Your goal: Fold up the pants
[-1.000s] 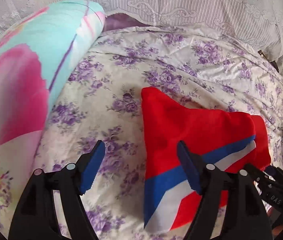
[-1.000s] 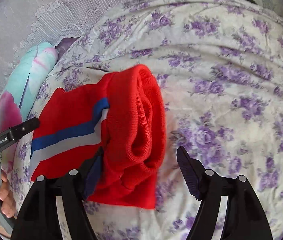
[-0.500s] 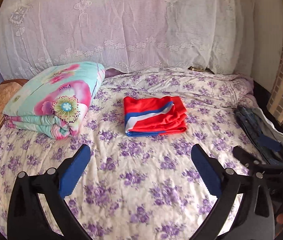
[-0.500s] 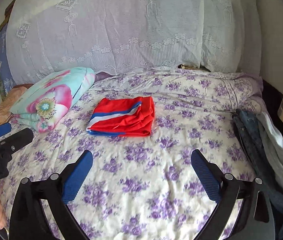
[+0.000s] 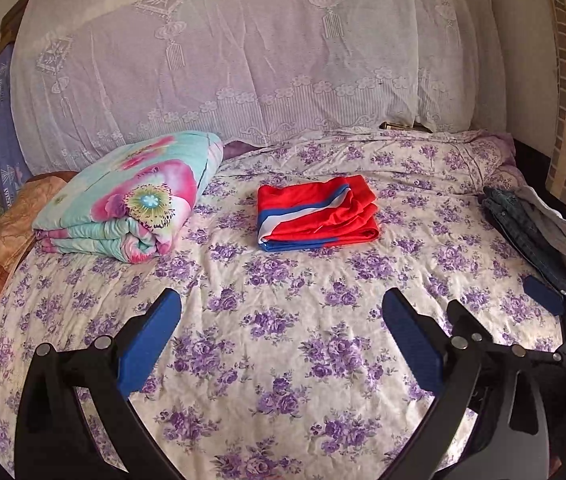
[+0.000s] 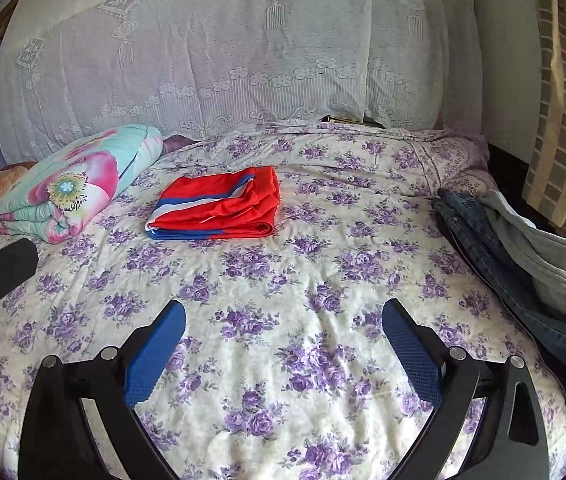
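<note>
- Your left gripper [image 5: 281, 332] and right gripper [image 6: 283, 342] are both spread wide, nothing between the pads, hanging over bare sheet [image 5: 283, 360].
- The pants [image 5: 317, 212] sit folded well ahead of both, beside the quilt [image 5: 131, 196].
- A second ago you were right on top of them, less spread; now you've backed way off.

The folded pants [image 5: 317, 212] are red with a blue and white stripe, on a cream bedspread [image 5: 283, 320] printed with purple flowers. The quilt [image 5: 131, 196] is turquoise with big pink blooms; the curtain [image 5: 243, 60] is white lace, and both grippers have black arms and blue pads [image 6: 155, 352].
</note>
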Tool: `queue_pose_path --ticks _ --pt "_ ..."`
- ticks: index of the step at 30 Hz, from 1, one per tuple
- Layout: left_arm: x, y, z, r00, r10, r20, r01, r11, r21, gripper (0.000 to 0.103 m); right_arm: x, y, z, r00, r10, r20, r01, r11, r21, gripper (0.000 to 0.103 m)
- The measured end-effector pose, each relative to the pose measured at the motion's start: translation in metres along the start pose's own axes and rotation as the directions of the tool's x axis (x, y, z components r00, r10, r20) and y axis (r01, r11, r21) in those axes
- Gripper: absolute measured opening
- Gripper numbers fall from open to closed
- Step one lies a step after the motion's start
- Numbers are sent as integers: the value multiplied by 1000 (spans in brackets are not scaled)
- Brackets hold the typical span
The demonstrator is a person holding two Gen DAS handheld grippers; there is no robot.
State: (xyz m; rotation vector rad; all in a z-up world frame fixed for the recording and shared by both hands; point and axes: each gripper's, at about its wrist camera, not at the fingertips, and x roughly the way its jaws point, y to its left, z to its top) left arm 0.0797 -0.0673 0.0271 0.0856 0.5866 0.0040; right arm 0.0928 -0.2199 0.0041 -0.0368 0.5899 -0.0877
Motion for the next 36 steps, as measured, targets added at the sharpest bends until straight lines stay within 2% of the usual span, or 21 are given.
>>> queue_pose_path --ticks 3,6,10,23,36 --pt "14 1 -9 999 26 -30 -26 1000 11 98 6 1 -2 1000 -4 -9 4 1000 -8 99" --pt "22 7 -11 999 -1 -51 0 1000 -28 98 15 2 -6 999 -15 -32 15 1000 -18 99" --pt "26 11 -13 998 -2 -55 -1 999 -53 98 20 5 -10 999 -23 -46 22 999 -27 99" --pt "20 11 -12 1000 20 -23 -21 999 -45 98 23 6 -12 998 -27 -52 26 999 -25 99" --pt "23 10 -14 999 -2 -49 0 999 -52 98 23 6 -12 998 -31 -55 30 999 -21 99"
